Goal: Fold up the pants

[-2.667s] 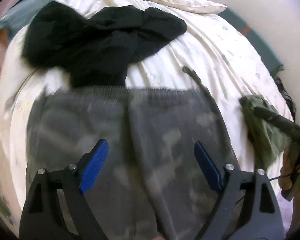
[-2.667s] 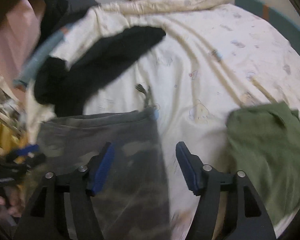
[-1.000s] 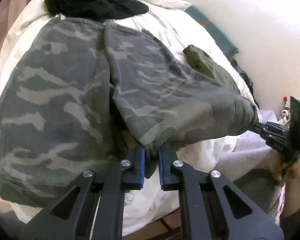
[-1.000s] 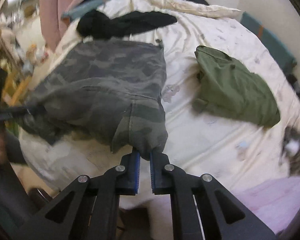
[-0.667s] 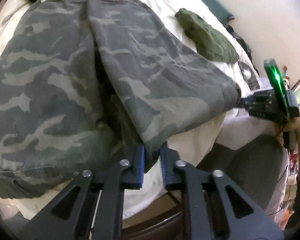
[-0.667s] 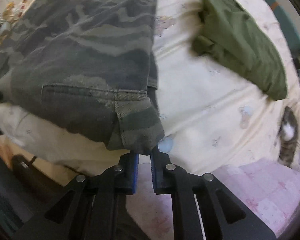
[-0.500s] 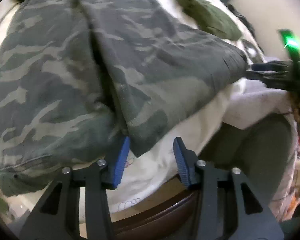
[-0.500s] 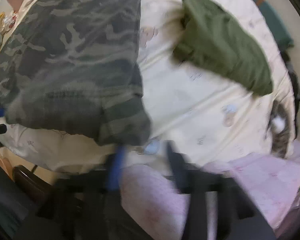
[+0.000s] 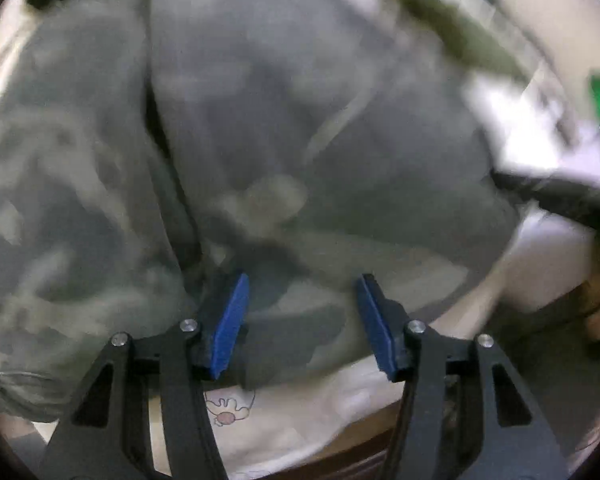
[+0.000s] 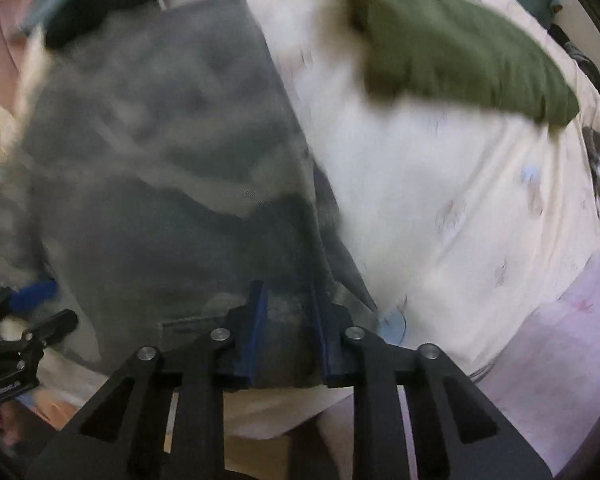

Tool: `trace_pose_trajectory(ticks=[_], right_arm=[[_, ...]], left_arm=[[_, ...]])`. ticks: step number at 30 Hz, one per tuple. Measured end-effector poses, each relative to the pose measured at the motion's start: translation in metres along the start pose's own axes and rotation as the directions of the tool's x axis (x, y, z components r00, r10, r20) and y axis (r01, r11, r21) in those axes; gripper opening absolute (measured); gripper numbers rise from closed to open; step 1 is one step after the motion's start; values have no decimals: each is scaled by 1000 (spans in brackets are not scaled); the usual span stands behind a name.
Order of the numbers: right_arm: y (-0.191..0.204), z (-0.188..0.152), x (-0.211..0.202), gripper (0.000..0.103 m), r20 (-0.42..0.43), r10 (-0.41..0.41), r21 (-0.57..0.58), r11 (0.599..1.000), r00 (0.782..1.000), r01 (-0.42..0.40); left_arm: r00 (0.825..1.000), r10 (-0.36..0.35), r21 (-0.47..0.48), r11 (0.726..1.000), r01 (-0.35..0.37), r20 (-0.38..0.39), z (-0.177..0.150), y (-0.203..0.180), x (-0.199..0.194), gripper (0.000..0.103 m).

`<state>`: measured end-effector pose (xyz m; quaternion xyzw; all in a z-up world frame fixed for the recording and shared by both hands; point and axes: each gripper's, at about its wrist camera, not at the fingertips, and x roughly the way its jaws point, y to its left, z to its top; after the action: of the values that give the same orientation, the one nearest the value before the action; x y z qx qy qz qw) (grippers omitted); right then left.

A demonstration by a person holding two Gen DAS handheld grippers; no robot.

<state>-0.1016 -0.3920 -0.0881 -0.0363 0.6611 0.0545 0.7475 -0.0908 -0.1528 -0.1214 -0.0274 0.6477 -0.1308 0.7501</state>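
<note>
Left tool (image 9: 302,322) spread wide over camo pants (image 9: 260,140); right tool (image 10: 288,332) half-closed, hem between blades.

Camouflage pants (image 9: 260,152) spread on the bed sheet (image 10: 440,200).

The grey-green camo fabric is seen lying flat, one leg laid over the other, with the hem ends at the sheet's near edge. Both views are blurred; a pocket seam is faintly made out near the hem.
</note>
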Motion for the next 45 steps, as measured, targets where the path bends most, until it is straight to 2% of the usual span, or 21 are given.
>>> trace_pose_trajectory(ticks=[3, 5, 7, 9, 10, 12, 15, 19, 23, 25, 26, 28, 30, 31, 32, 34, 37, 39, 40, 42, 45], right_arm=[[10, -2, 5, 19, 19, -48, -49, 998, 999, 49], [12, -2, -15, 20, 100, -20, -65, 998, 995, 27], [8, -5, -39, 22, 182, 45, -54, 998, 982, -36], [5, -6, -58, 25, 244, 155, -36, 988, 957, -151], [8, -6, -60, 25, 252, 220, -35, 975, 942, -218], [17, -2, -48, 25, 211, 247, -29, 969, 946, -247], [33, -2, -9, 25, 91, 204, -9, 979, 975, -204], [46, 2, 12, 25, 69, 146, -7, 989, 987, -145], [45, 3, 7, 26, 116, 164, 7, 986, 980, -166], [46, -4, -12, 27, 191, 161, -12, 987, 968, -162], [45, -5, -16, 27, 219, 158, -20, 987, 963, -158], [44, -3, -26, 27, 265, 170, -22, 985, 949, -171], [43, -1, -33, 57, 277, 152, -28, 988, 949, -150], [41, -3, -38, 85, 279, 142, -12, 989, 950, -144], [38, -1, -45, 95, 283, 162, -4, 986, 945, -167], [32, -5, -56, 95, 235, 197, -17, 980, 952, -198], [12, -16, -71, 95, 168, 138, -5, 990, 976, -139], [-8, -7, -89, 95, 240, 156, 80, 980, 958, -180], [-12, -1, -95, 95, 259, 121, 89, 985, 958, -148], [-11, 15, -103, 95, 302, -3, 17, 1000, 953, -2], [-31, 32, -102, 95, 287, -25, 51, 999, 957, 11]], left_arm=[[1000, 21, 20, 1000, -22, 14, 1, -3, -5, 54], [1000, 15, 2, 1000, -15, 27, 1, -1, -11, 54], [999, 0, -39, 999, 2, 37, -2, 3, -20, 52], [996, -65, -71, 995, 70, 69, -7, 5, -32, 52], [992, -89, -64, 993, 95, 91, -11, 2, -37, 53], [988, -82, -29, 996, 86, 127, -15, -2, -42, 53], [994, 30, -10, 1000, -29, 102, -16, -4, -24, 56], [998, 3, -58, 998, 0, 59, -12, 10, -6, 59], [994, -48, -141, 988, 62, 99, -16, 20, -24, 58], [989, -73, -174, 980, 95, 129, -19, 29, -35, 61], [986, -74, -183, 978, 101, 149, -21, 32, -42, 64], [974, -36, -199, 976, 82, 223, -30, 38, -58, 82], [954, 25, -202, 979, 38, 299, -34, 40, -76, 90], [940, 38, -208, 978, 36, 338, -36, 41, -86, 92], [928, 40, -219, 975, 45, 370, -37, 45, -95, 92], [914, 32, -249, 966, 77, 405, -29, 48, -101, 92], [904, 27, -295, 949, 111, 426, -22, 53, -103, 93], [902, 20, -309, 943, 127, 430, -18, 54, -104, 93], [902, 17, -314, 940, 133, 432, -18, 56, -106, 93], [900, 18, -322, 937, 137, 436, -18, 55, -108, 93], [893, 20, -327, 934, 144, 450, -18, 54, -113, 93]])
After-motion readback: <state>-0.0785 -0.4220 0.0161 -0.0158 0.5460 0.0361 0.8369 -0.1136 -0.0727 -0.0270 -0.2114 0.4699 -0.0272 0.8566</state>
